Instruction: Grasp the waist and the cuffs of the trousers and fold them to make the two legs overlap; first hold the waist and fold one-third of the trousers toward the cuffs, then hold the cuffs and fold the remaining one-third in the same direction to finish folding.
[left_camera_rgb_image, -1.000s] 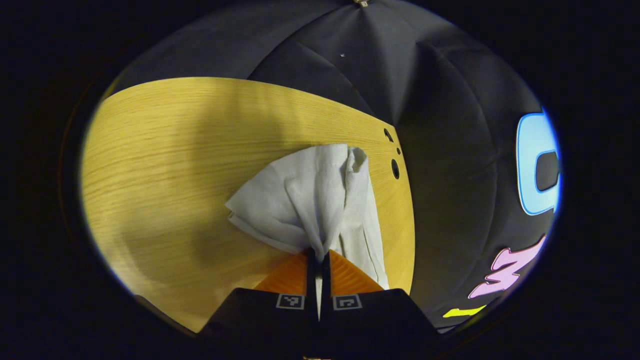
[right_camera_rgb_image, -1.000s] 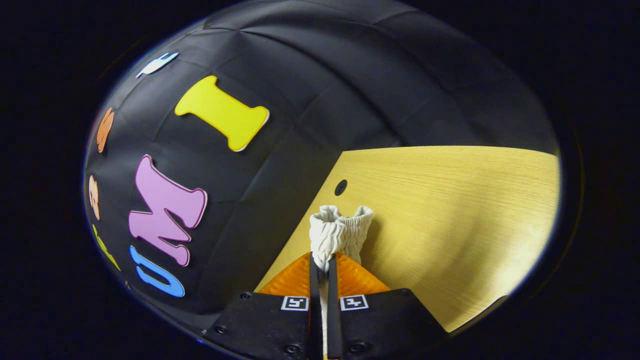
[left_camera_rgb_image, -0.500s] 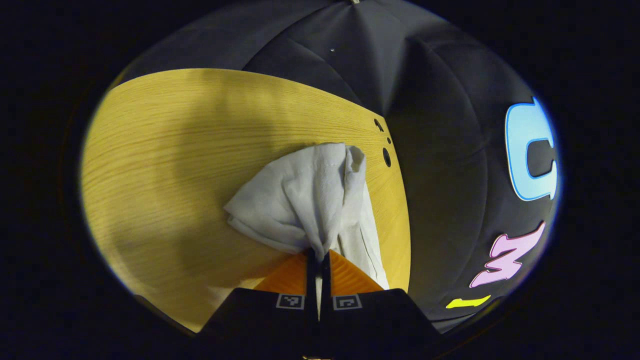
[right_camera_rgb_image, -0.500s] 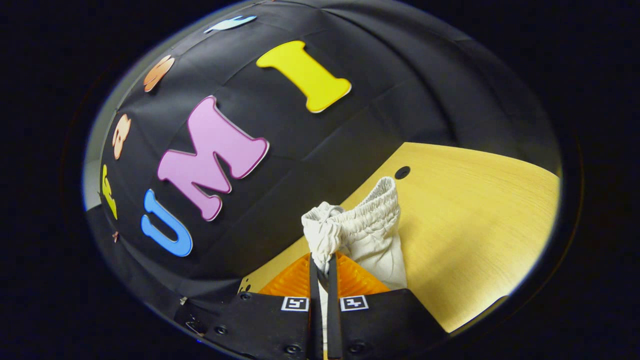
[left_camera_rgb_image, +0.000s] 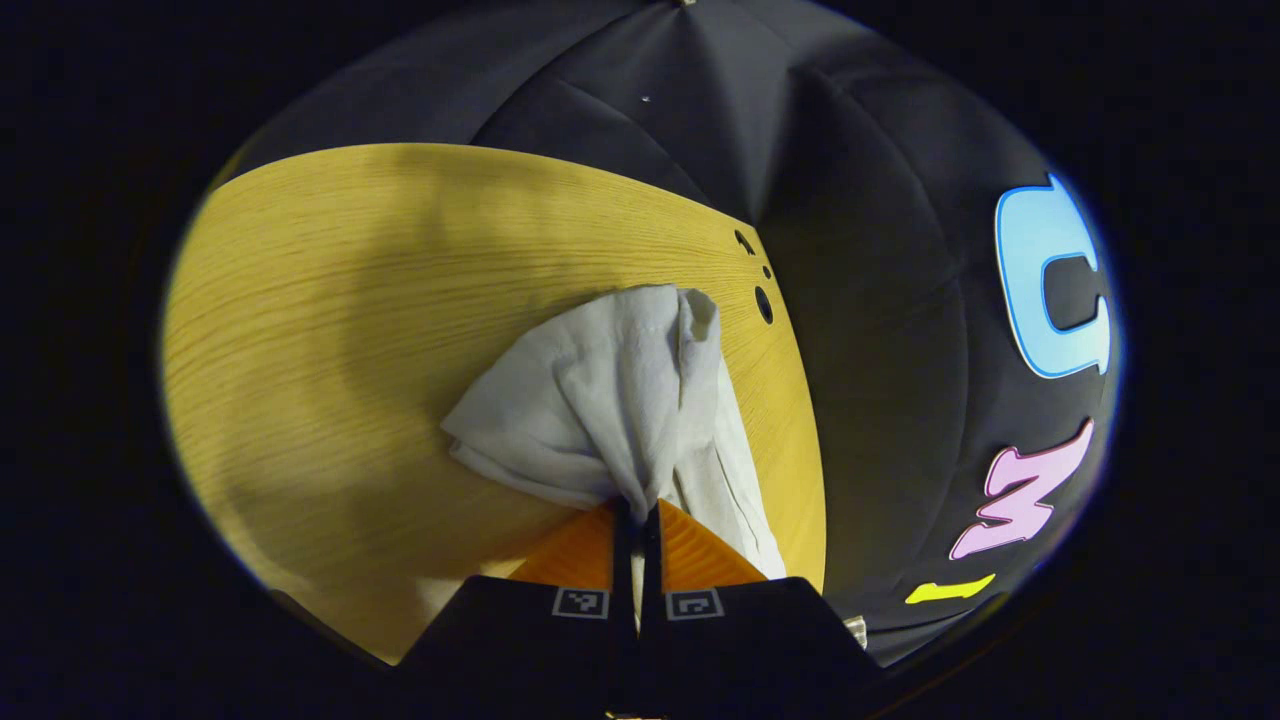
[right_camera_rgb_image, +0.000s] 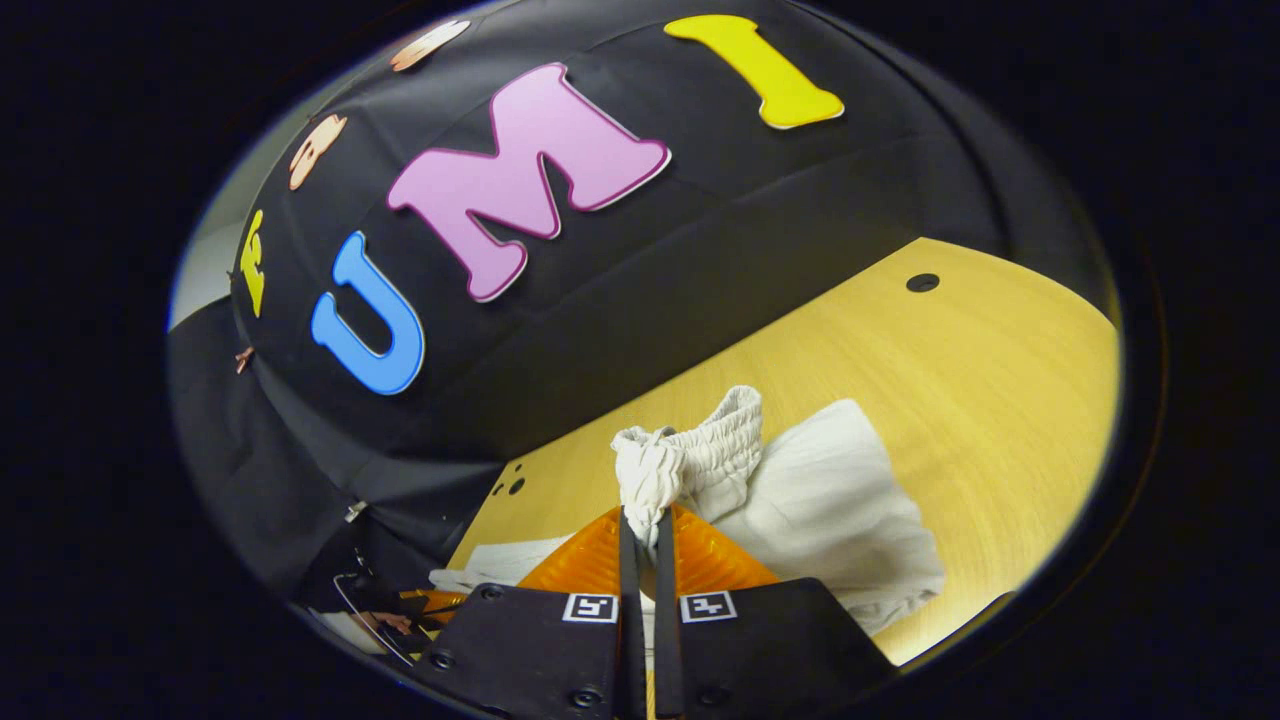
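Note:
White trousers (left_camera_rgb_image: 610, 400) lie bunched on the wooden table (left_camera_rgb_image: 350, 320). In the left gripper view, my left gripper (left_camera_rgb_image: 636, 515) is shut on a gathered fold of the leg cloth, which fans out ahead of its fingers. In the right gripper view, my right gripper (right_camera_rgb_image: 645, 525) is shut on the elastic, ruffled waist (right_camera_rgb_image: 700, 465), held a little above the table. The rest of the trousers (right_camera_rgb_image: 830, 510) spreads to the right of it. At that view's lower left, the other gripper (right_camera_rgb_image: 425, 600) shows partly, beside more white cloth.
The table's edge runs close to the trousers, with the black booth wall (left_camera_rgb_image: 900, 350) beyond it. Round holes (left_camera_rgb_image: 763, 303) mark the tabletop near that edge, and another hole (right_camera_rgb_image: 922, 283) lies far off. Bare wood (right_camera_rgb_image: 1000, 400) stretches to the right of the cloth.
My right gripper has swung with the waist in its grip, so more of the table and the spread trousers came into its view. The left gripper has barely moved and keeps its hold.

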